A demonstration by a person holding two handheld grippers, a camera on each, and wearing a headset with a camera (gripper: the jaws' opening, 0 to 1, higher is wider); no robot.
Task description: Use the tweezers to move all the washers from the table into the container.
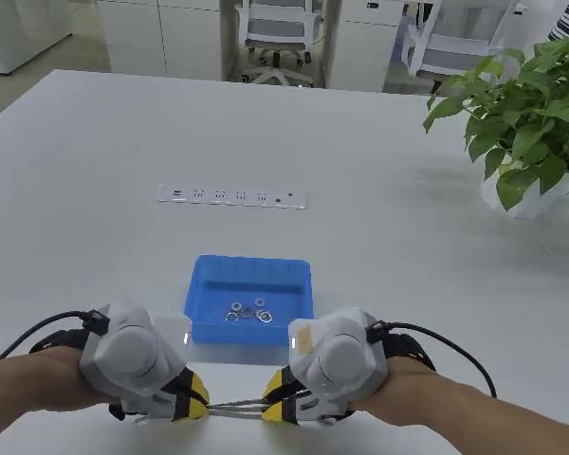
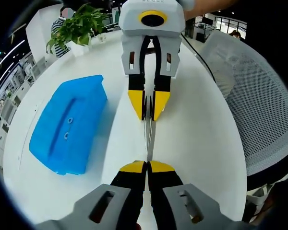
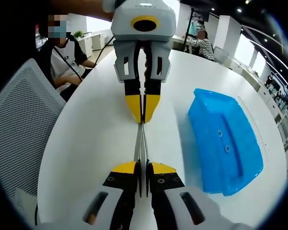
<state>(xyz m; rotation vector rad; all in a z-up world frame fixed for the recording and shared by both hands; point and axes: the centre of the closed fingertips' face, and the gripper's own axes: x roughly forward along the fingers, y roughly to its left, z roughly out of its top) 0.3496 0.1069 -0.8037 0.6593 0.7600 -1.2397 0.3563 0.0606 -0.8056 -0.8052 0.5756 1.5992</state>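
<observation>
**Grey, yellow-tipped left gripper [image 1: 197, 398] and matching right gripper [image 1: 277, 400] meeting nose to nose**

Both are closing their jaws on the slim silver metal tweezers [image 1: 237, 406], one gripper on each end, so the tool is bridging the gap between them. They are working at the near edge of the white bench [image 1: 95, 190]. Small metal ring washers [image 1: 249, 311] are lying inside the shallow blue plastic container [image 1: 249, 265], just beyond the grippers.

An office: swivel chairs [image 1: 278, 28] and white cabinets [image 1: 161, 36] behind a white table [image 1: 379, 227] bearing a potted plant [image 1: 526, 133].
</observation>
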